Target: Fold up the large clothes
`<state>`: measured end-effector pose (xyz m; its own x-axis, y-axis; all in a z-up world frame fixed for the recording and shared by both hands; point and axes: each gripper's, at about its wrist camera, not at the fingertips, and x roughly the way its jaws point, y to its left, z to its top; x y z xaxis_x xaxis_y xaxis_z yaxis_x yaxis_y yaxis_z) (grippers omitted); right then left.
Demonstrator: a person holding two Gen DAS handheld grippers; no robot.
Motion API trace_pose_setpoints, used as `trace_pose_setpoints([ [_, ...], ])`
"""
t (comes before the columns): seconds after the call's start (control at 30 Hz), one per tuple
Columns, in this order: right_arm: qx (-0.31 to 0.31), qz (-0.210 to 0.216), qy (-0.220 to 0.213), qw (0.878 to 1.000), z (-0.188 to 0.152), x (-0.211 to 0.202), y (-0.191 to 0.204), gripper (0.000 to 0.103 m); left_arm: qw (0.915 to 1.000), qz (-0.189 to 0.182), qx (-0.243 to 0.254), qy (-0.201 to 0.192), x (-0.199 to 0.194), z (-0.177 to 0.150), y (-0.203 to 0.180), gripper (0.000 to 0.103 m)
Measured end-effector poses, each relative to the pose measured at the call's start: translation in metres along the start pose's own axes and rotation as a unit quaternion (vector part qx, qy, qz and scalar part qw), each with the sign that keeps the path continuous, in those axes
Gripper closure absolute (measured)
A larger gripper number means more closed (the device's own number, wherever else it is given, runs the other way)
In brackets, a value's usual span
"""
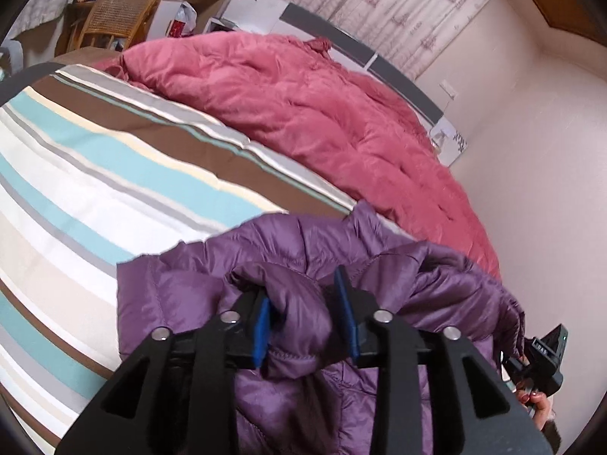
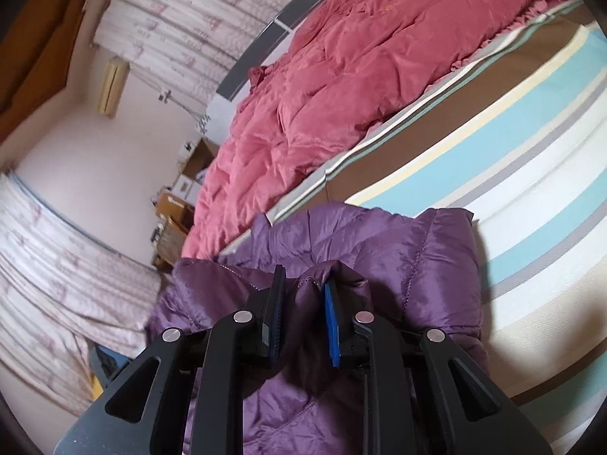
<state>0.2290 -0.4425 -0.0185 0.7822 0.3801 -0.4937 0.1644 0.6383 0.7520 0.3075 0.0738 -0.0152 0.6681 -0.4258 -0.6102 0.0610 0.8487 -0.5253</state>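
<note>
A purple quilted down jacket [image 1: 197, 284] hangs over the near edge of a bed with a striped cover [image 1: 76, 174]. My left gripper [image 1: 303, 314] is shut on a thick bunch of the jacket's fabric between its blue pads. My right gripper [image 2: 301, 303] is shut on another bunch of the same jacket [image 2: 417, 261]. The right gripper's body and the hand holding it show at the lower right of the left wrist view [image 1: 546, 360], beside the jacket's edge. The jacket's lower part is hidden below both grippers.
A crumpled pink duvet [image 1: 303, 113] lies across the far side of the bed, also in the right wrist view [image 2: 341, 76]. A grey headboard [image 1: 379, 60], curtains [image 2: 182, 19], a wicker chair [image 1: 117, 15] and cardboard boxes [image 2: 178, 208] stand around the bed.
</note>
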Motion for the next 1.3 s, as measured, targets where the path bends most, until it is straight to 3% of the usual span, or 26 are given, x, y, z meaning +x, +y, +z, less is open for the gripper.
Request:
trace_pose_setpoints([
  [0.07,0.013,0.011,-0.010,1.000,0.003,-0.006,-0.002,0.084,1.0000,-0.002,-0.007,-0.007,-0.005,0.004,0.001,0.066],
  [0.1,0.015,0.013,-0.015,1.000,0.004,-0.009,-0.003,0.072,0.9999,-0.001,-0.008,-0.013,-0.007,0.005,0.002,0.059],
  [0.13,0.019,0.020,-0.028,0.999,0.006,-0.016,-0.003,0.052,0.9997,0.003,-0.010,-0.022,-0.010,0.006,0.002,0.046],
  [0.17,0.021,0.022,-0.038,0.999,0.006,-0.020,-0.004,0.046,0.9990,0.015,-0.012,-0.040,-0.017,0.008,0.004,0.038],
  [0.2,0.022,0.025,-0.051,0.998,0.007,-0.026,-0.004,0.045,0.9979,0.024,-0.015,-0.059,-0.023,0.009,0.005,0.032],
  [0.3,-0.005,0.018,-0.053,0.998,0.008,-0.035,0.004,0.045,0.9957,0.036,-0.020,-0.083,-0.035,0.012,0.006,0.031],
  [0.37,-0.041,0.004,-0.037,0.998,0.004,-0.032,0.017,0.045,0.9958,0.047,-0.005,-0.078,-0.036,0.011,-0.002,0.031],
  [0.5,-0.119,-0.032,-0.006,0.992,-0.011,-0.015,0.047,0.045,0.9941,0.060,0.076,-0.049,-0.027,-0.005,-0.038,0.027],
  [0.63,-0.216,-0.088,0.030,0.972,-0.031,0.018,0.084,0.045,0.9821,0.074,0.172,-0.014,-0.011,-0.029,-0.083,0.027],
  [0.77,-0.272,-0.144,0.069,0.949,-0.046,0.054,0.099,0.045,0.9664,0.104,0.232,0.035,0.014,-0.049,-0.109,0.027],
  [0.8,-0.281,-0.155,0.076,0.944,-0.049,0.060,0.100,0.045,0.9650,0.107,0.235,0.046,0.019,-0.052,-0.111,0.032],
  [0.83,-0.294,-0.171,0.084,0.937,-0.055,0.068,0.100,0.052,0.9638,0.110,0.236,0.058,0.026,-0.056,-0.111,0.048],
  [0.87,-0.301,-0.182,0.087,0.932,-0.060,0.074,0.098,0.058,0.9633,0.114,0.233,0.068,0.032,-0.061,-0.110,0.052],
  [0.9,-0.305,-0.189,0.088,0.929,-0.065,0.077,0.095,0.068,0.9642,0.114,0.229,0.069,0.034,-0.064,-0.108,0.061],
  [0.93,-0.306,-0.192,0.087,0.928,-0.067,0.079,0.093,0.084,0.9647,0.111,0.229,0.068,0.034,-0.067,-0.109,0.076],
  [1.0,-0.311,-0.198,0.086,0.926,-0.071,0.079,0.090,0.097,0.9605,0.113,0.243,0.075,0.034,-0.072,-0.115,0.091],
  [1.03,-0.312,-0.196,0.085,0.926,-0.070,0.077,0.092,0.099,0.9592,0.116,0.247,0.075,0.034,-0.073,-0.118,0.098],
  [1.3,-0.313,-0.177,0.038,0.933,-0.032,0.054,0.126,0.100,0.9699,0.098,0.217,0.054,0.018,-0.029,-0.135,0.100],
])
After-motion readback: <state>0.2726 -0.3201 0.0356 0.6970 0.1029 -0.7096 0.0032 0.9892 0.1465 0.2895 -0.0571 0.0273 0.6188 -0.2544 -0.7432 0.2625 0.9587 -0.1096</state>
